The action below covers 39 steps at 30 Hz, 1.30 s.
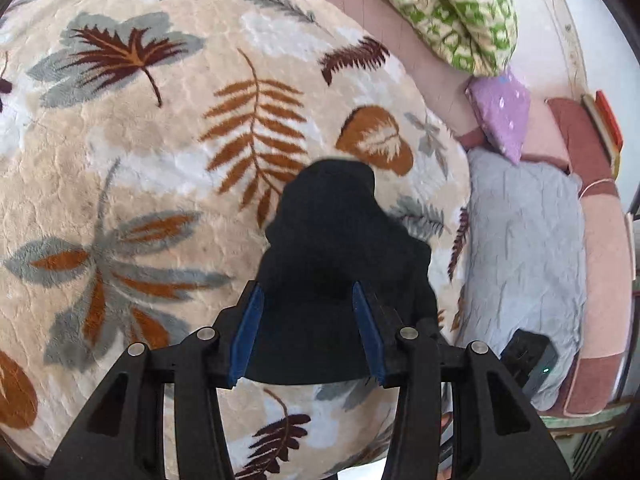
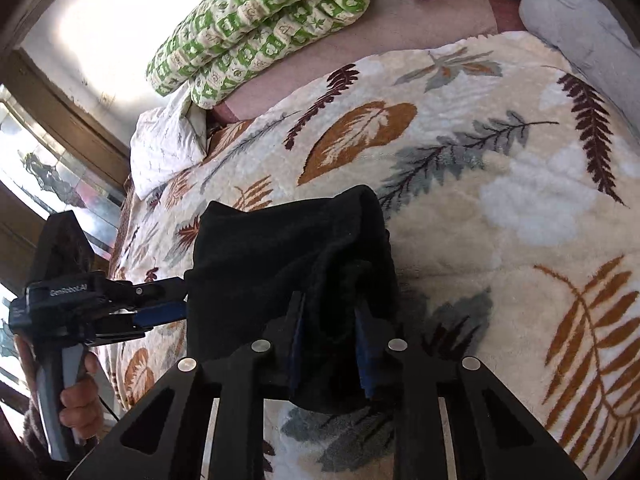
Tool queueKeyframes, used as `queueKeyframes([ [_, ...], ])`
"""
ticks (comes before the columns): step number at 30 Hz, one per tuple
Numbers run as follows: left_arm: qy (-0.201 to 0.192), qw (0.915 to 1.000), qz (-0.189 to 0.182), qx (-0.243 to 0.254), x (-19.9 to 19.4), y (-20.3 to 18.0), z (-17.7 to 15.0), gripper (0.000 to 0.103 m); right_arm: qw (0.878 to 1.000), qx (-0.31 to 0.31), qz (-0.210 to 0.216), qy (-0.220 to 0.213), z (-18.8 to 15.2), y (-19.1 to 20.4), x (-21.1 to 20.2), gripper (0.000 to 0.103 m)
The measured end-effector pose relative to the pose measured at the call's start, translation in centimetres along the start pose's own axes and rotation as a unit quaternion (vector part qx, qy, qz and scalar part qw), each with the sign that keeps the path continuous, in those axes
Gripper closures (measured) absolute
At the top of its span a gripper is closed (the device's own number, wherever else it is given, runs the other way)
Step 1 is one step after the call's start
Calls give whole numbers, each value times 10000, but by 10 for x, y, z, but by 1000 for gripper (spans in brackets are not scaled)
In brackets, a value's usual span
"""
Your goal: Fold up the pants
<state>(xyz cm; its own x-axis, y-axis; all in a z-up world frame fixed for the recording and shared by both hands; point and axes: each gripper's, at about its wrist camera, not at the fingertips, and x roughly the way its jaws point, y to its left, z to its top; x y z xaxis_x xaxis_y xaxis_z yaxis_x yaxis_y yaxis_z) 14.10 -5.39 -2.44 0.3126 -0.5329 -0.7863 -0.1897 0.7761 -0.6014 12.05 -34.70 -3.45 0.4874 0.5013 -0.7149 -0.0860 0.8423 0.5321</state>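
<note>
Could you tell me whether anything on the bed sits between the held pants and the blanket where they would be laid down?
Nothing visible does. Both the left gripper and right gripper grip the black pants, and the leaf-print blanket around them is bare; the green quilt lies farther back.

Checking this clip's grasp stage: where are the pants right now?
The black pants hang bunched between both grippers, above the leaf-print blanket; in the right wrist view the left gripper holds their left edge.

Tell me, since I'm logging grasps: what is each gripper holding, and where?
Both hold the black pants: left gripper and right gripper each pinch bunched fabric at opposite ends; which part cannot be told.
</note>
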Motion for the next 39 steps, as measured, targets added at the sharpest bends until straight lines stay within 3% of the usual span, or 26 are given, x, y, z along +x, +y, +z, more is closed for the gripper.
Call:
queueKeyframes([
  [2, 98, 9999, -36, 53, 4, 2, 8, 47, 10000, 72, 43, 5, -1, -2, 0, 81],
  [7, 116, 9988, -126, 452, 17, -15, 29, 47, 9995, 262, 169, 8, -2, -4, 6, 81],
  [9, 62, 9969, 133, 767, 24, -30, 41, 46, 9994, 289, 168, 4, -3, -4, 6, 81],
  [12, 369, 9920, 509, 1091, 45, -42, 54, 46, 9992, 338, 196, 17, -3, -6, 6, 81],
  [13, 375, 9908, 580, 1160, 49, -43, 57, 48, 9992, 352, 209, 19, -3, -6, 6, 81],
  [14, 397, 9890, 676, 1252, 53, -45, 58, 69, 9991, 359, 222, 17, -3, -7, 6, 81],
  [15, 462, 9868, 810, 1322, 57, -45, 59, 75, 9991, 360, 234, 6, -3, -7, 7, 81],
  [23, 360, 9787, 1154, 1657, 57, -29, 56, 79, 9970, 567, 512, -160, -5, -17, 12, 86],
  [26, 276, 9743, 1285, 1829, 68, -28, 54, 73, 9978, 552, 345, -114, -12, -26, 27, 86],
  [28, 248, 9777, 1189, 1715, 70, -26, 55, 72, 9980, 526, 303, -172, -17, -32, 34, 87],
  [31, 282, 9878, 607, 1409, 51, -21, 61, 72, 9975, 572, 342, -227, -19, -32, 29, 86],
  [36, -89, 9904, 380, 1326, 1, -12, 55, 72, 9955, 680, 572, -330, -13, -24, -3, 67],
  [39, 75, 9915, 320, 1262, -7, -2, 39, 69, 9942, 784, 525, -518, -11, -25, -19, 53],
])
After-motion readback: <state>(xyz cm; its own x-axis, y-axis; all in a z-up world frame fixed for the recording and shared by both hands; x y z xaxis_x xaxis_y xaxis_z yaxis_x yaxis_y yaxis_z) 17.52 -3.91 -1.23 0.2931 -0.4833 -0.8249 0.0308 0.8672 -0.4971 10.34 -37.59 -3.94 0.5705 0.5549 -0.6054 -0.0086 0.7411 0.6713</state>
